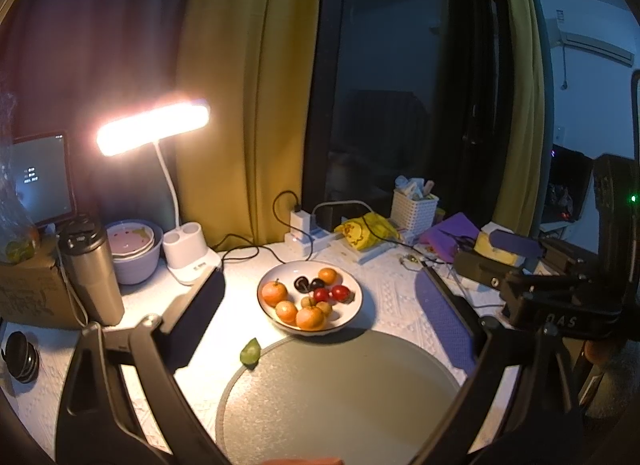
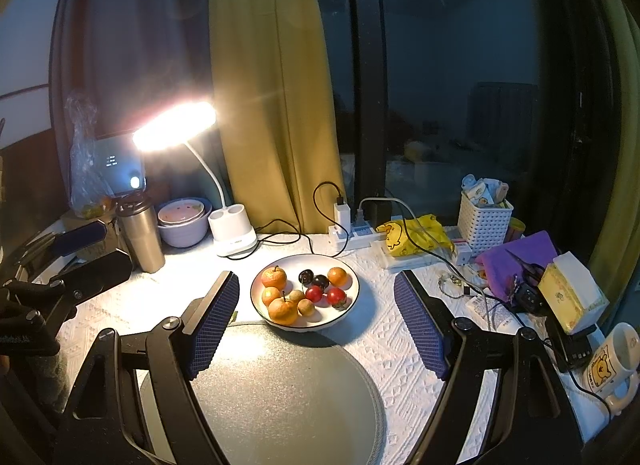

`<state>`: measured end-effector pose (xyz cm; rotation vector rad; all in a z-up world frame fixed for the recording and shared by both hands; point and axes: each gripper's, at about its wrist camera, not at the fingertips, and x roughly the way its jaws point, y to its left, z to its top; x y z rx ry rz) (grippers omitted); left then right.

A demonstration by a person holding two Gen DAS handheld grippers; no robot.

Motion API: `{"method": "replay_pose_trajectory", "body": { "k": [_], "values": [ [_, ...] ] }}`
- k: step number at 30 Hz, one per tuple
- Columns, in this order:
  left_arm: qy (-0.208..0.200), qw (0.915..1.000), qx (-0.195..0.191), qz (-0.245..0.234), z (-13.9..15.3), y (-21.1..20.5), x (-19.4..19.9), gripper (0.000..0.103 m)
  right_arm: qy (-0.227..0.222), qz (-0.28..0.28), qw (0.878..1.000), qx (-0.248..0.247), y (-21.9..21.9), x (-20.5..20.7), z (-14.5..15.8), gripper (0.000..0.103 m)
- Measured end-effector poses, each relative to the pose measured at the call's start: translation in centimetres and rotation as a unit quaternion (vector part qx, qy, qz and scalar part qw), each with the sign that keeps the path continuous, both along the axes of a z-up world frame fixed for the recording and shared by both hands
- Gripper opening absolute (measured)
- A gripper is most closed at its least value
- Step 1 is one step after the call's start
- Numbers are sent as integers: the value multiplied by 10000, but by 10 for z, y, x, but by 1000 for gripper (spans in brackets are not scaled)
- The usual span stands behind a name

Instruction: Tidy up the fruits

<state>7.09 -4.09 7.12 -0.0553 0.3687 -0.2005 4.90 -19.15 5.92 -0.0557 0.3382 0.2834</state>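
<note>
A white bowl stands mid-table under the lamp. It holds oranges, dark cherries, red cherries and small brown fruits. In front of it lies a bare round grey plate. A green leaf-like piece lies at the plate's left edge. My left gripper is open above the plate, holding nothing. Beside it, my right gripper is open and also holds nothing. Both face the bowl, and each shows at the edge of the other's view.
Behind the bowl are a lit desk lamp, a power strip with cables and yellow curtains. A steel tumbler and stacked bowls stand left. A white basket, purple cloth, tissue box and mug crowd the right.
</note>
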Motion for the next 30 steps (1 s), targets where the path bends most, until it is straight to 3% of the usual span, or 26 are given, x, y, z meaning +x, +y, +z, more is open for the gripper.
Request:
{"method": "replay_pose_trajectory", "body": {
  "k": [30],
  "values": [
    [13, 10000, -5, -3, 0, 0, 3, 97, 24, -5, 10000, -8, -1, 5, 0, 82]
  ]
}}
